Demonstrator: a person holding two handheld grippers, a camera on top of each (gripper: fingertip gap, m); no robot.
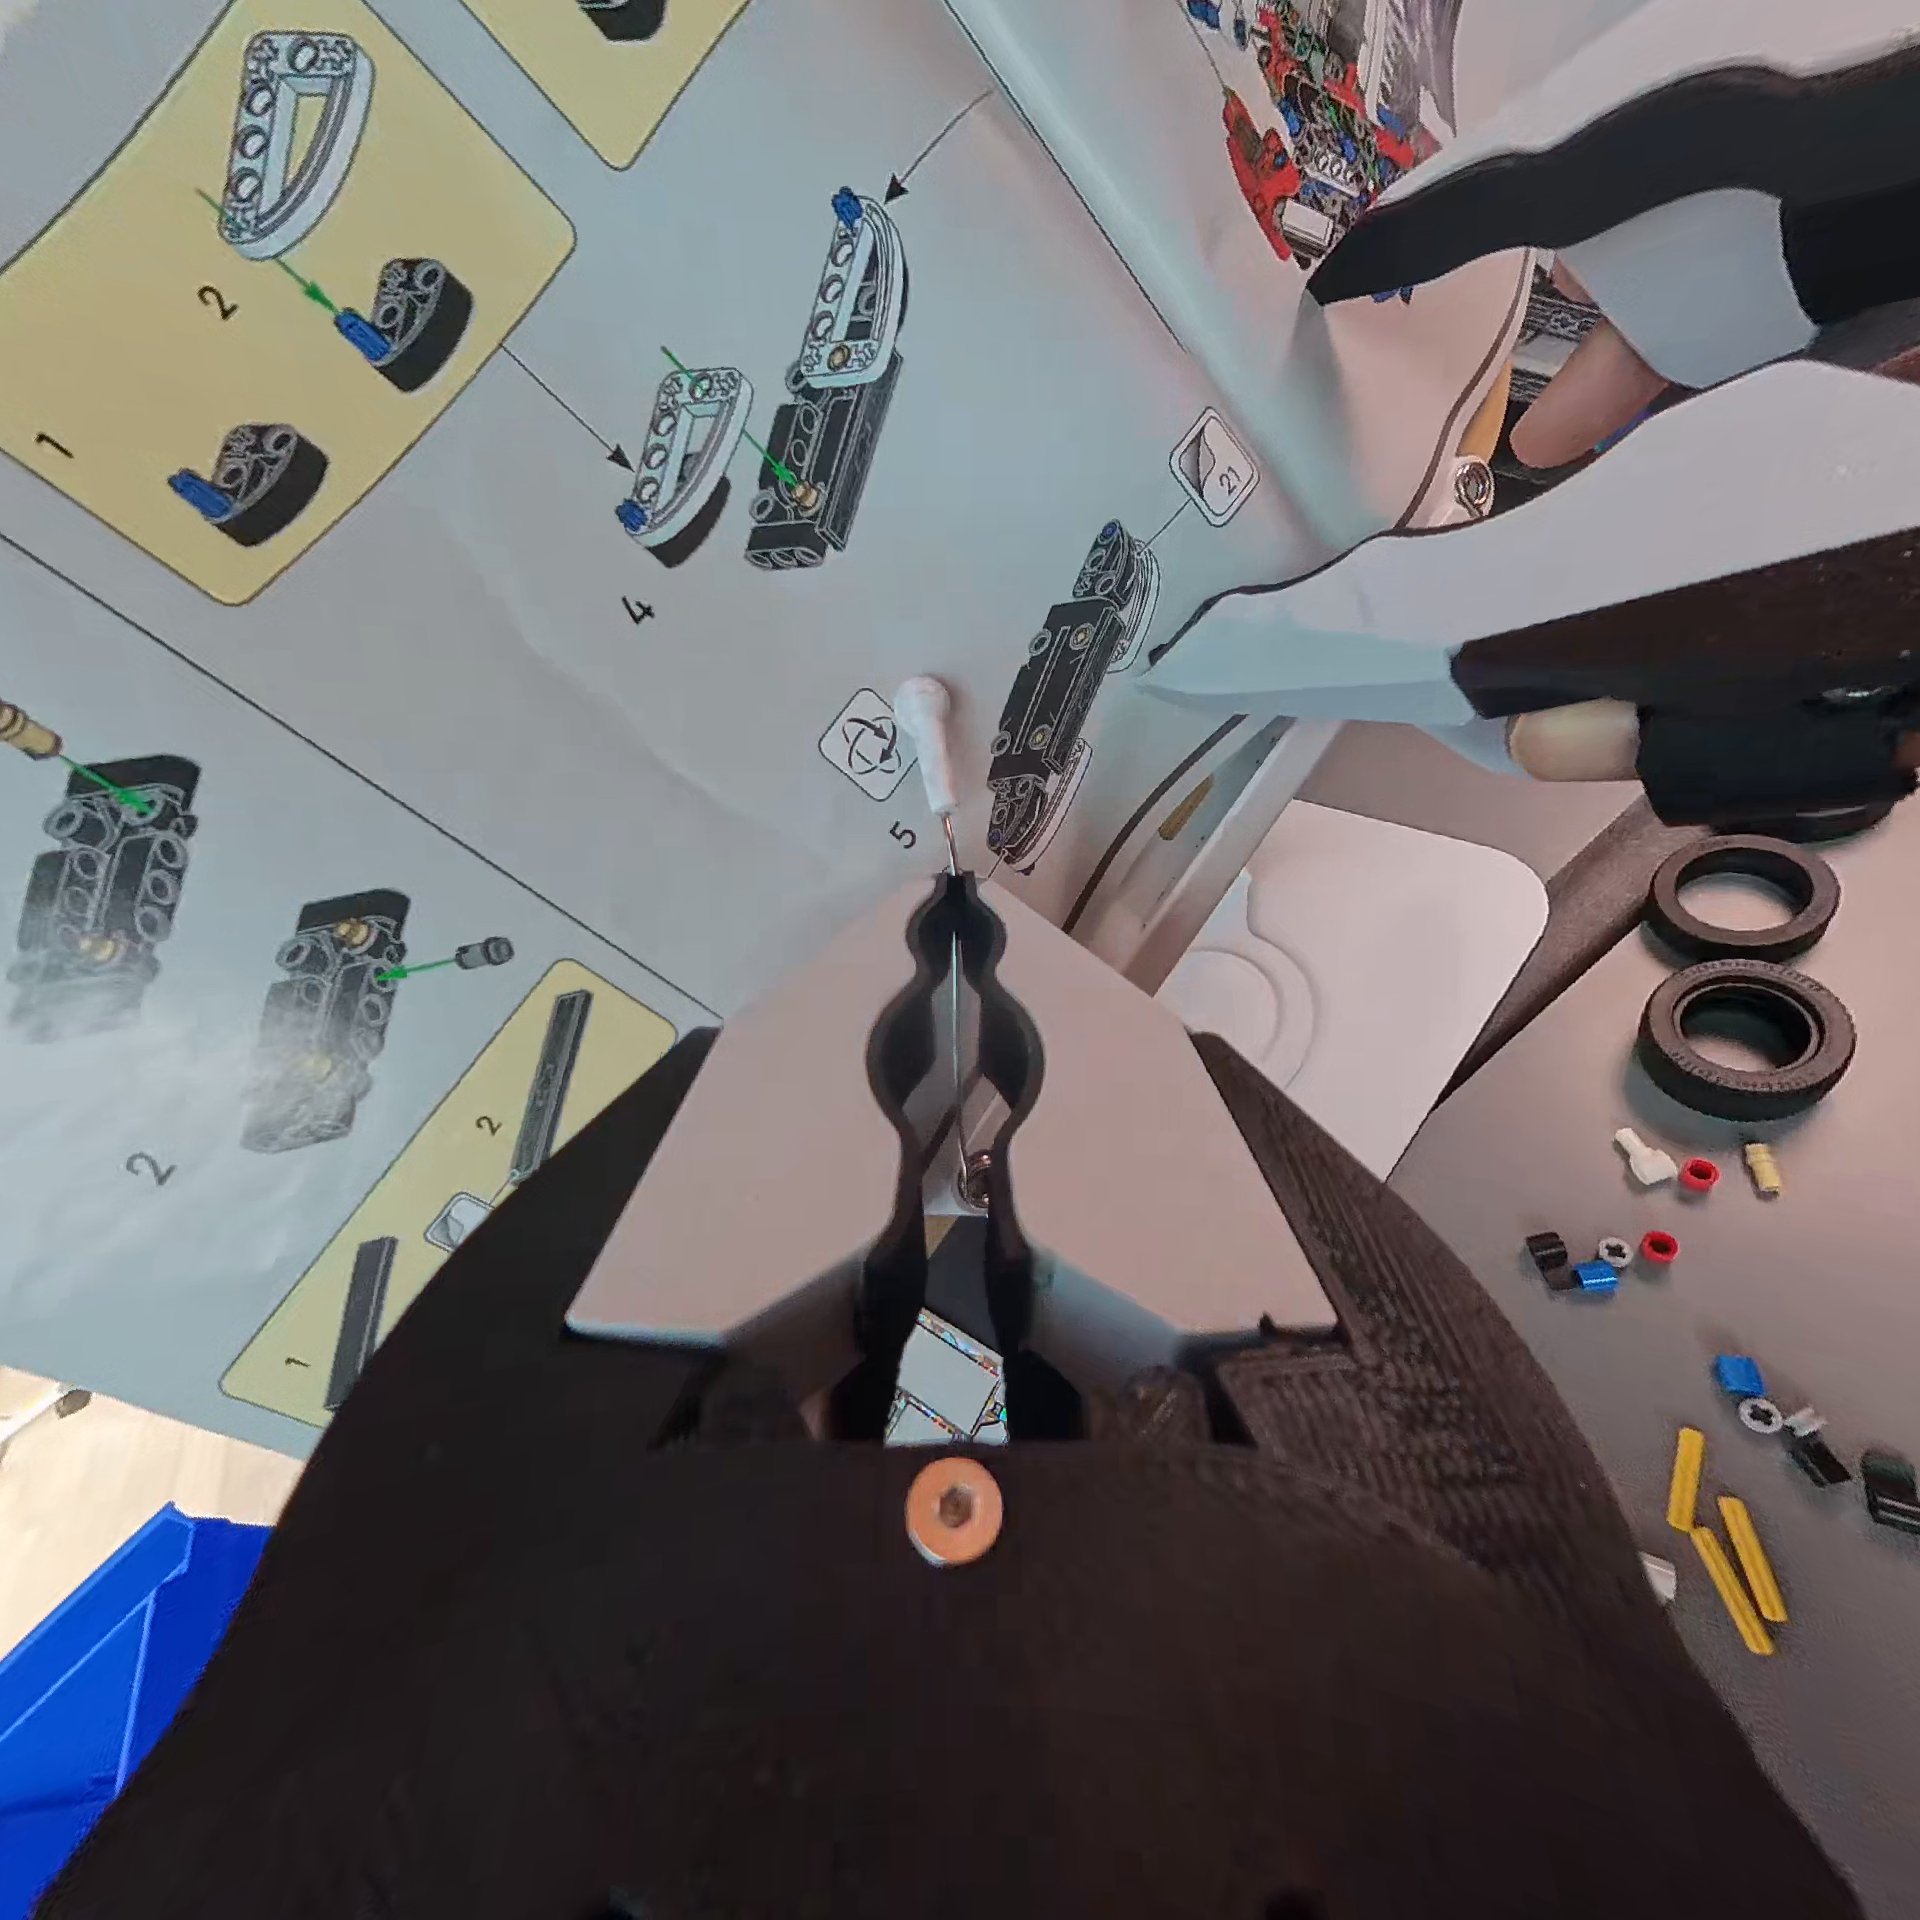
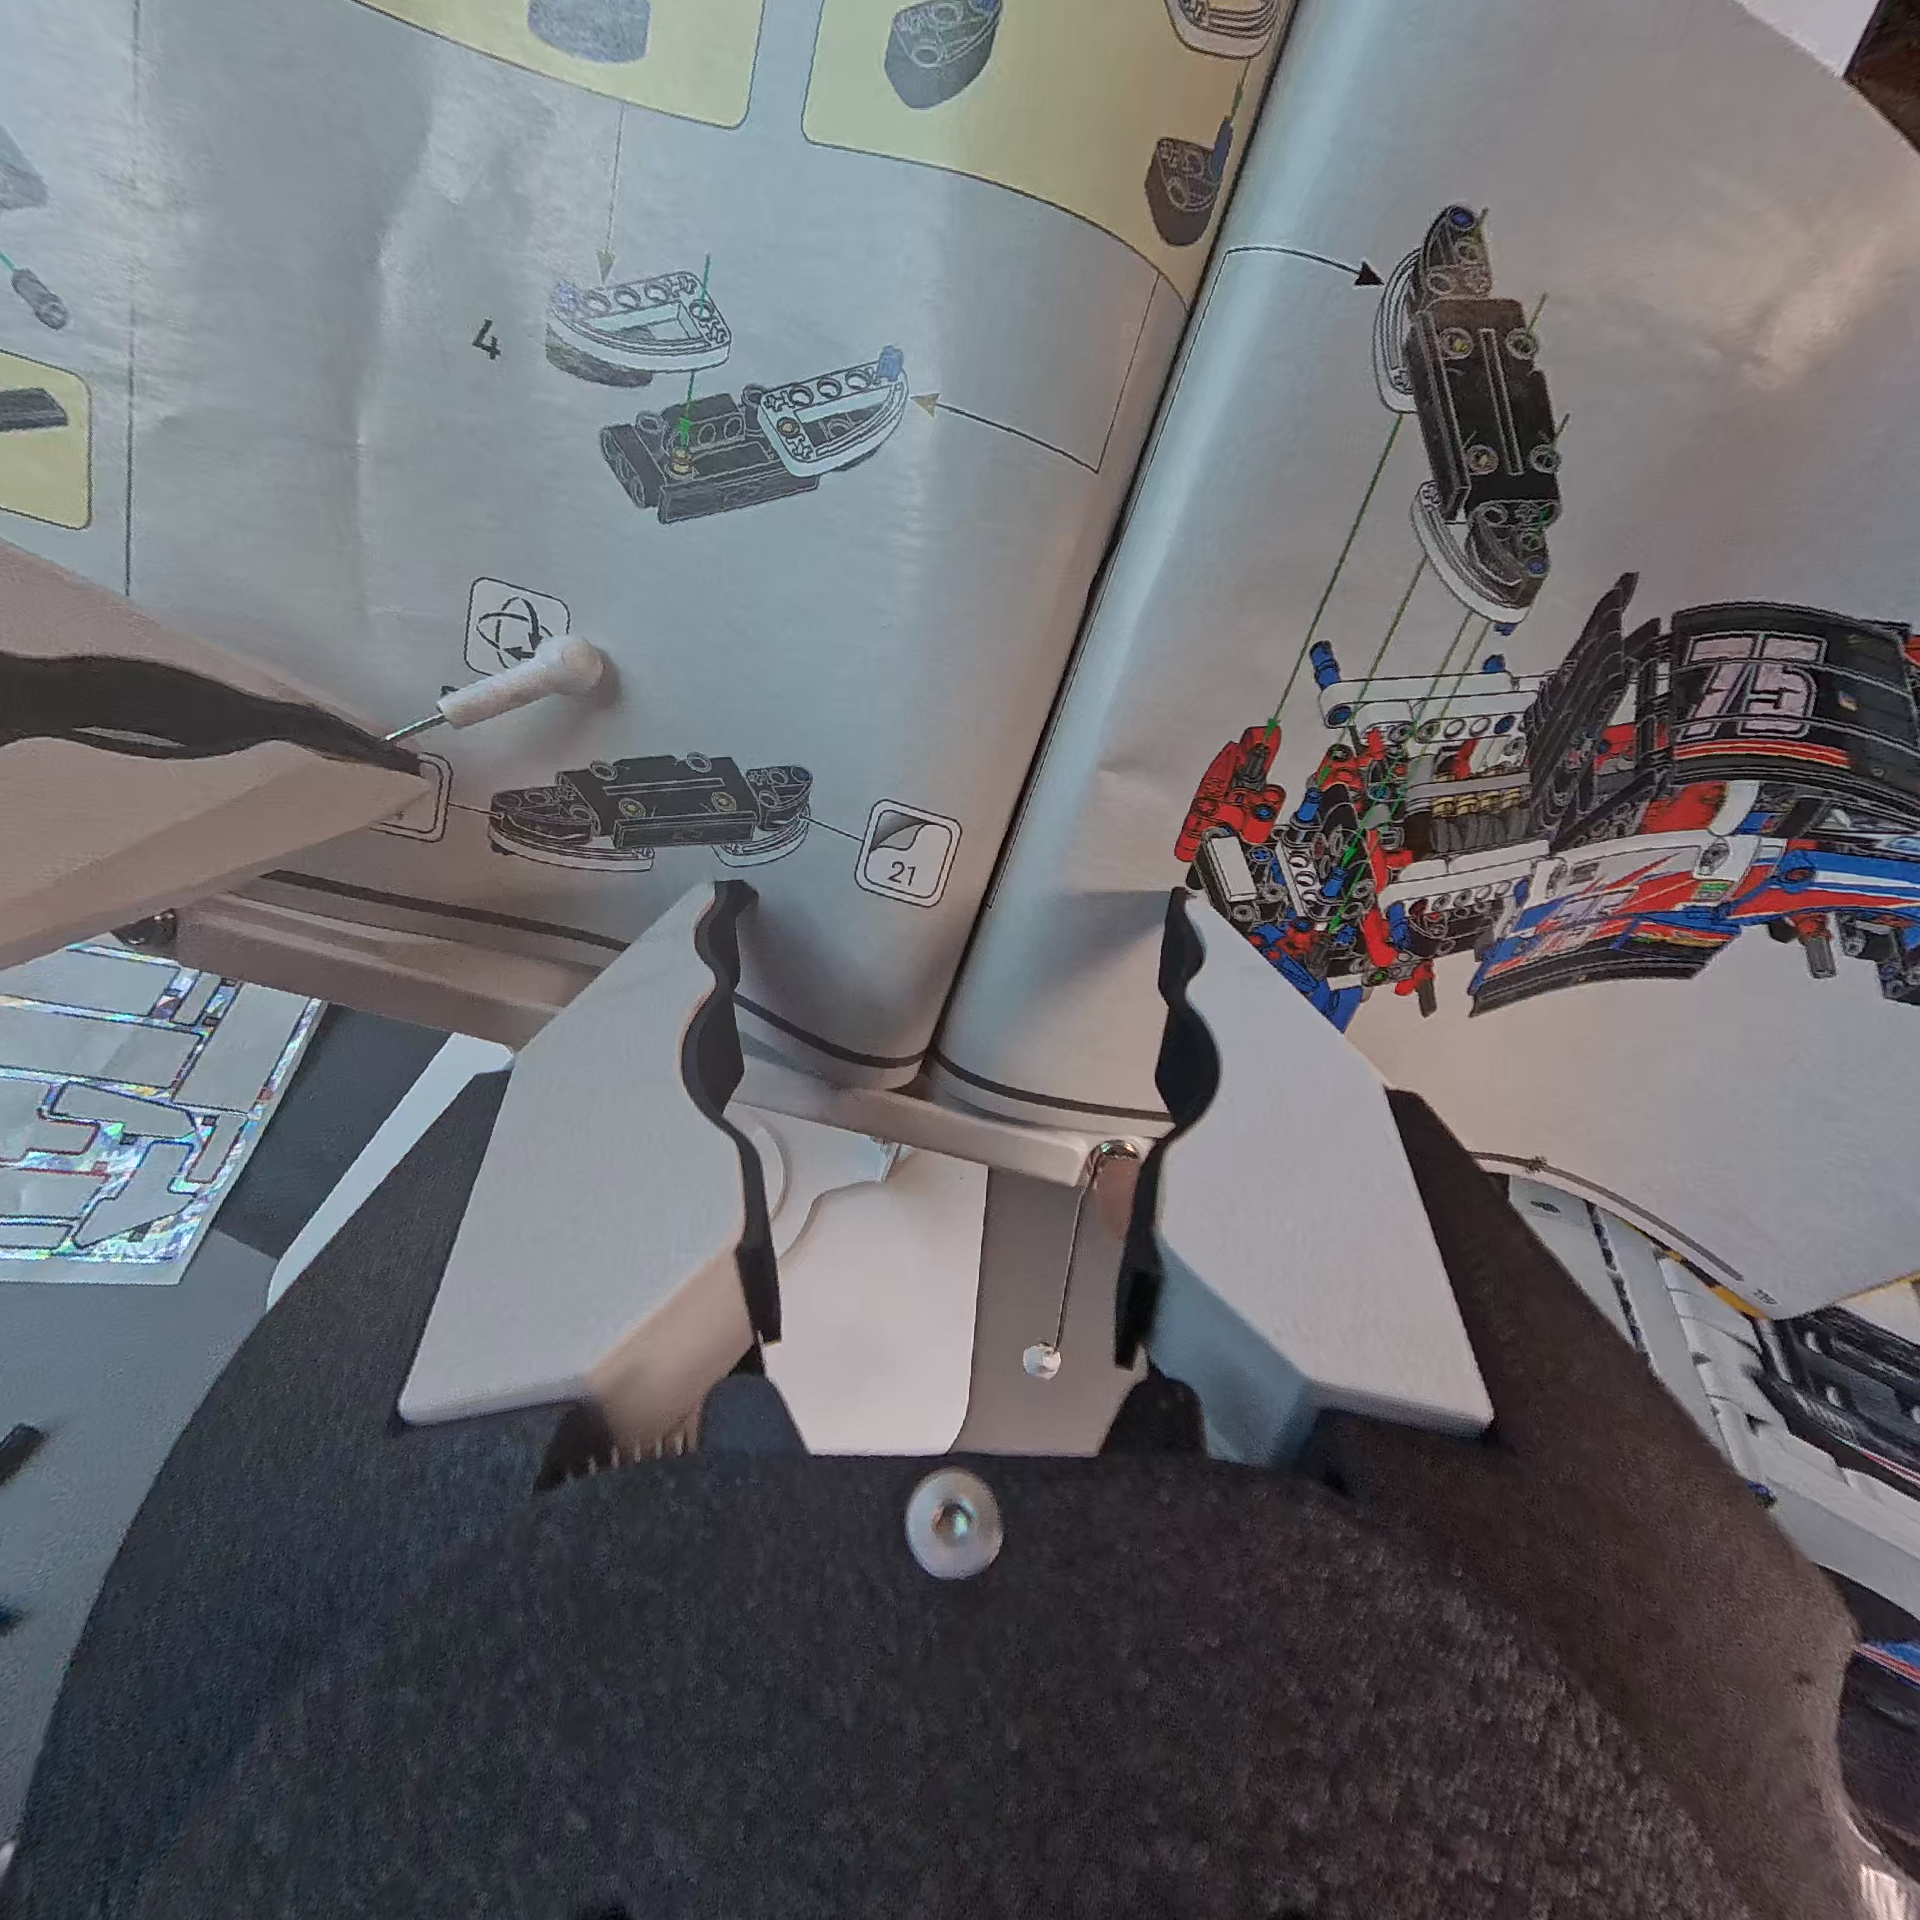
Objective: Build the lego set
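The open instruction booklet [image 1: 416,675] stands on a white book stand [image 2: 894,1247]; it also shows in the right wrist view [image 2: 831,571]. My left gripper [image 1: 956,883] is shut on the thin wire of the stand's page-holder arm, whose white tip [image 1: 930,743] rests on the left page. The right wrist view shows this gripper [image 2: 416,769] and tip [image 2: 520,686] too. My right gripper [image 2: 951,904] is open and empty at the booklet's lower edge near the spine; it shows in the left wrist view [image 1: 1236,483]. A second page-holder wire [image 2: 1070,1268] lies down on the stand between its fingers.
Two black tyres [image 1: 1745,977] lie on the grey table to the right. Small loose pieces [image 1: 1662,1174] and yellow axles [image 1: 1725,1558] lie near them. A blue bin [image 1: 104,1662] is at lower left. A shiny sticker sheet [image 2: 125,1122] lies left of the stand.
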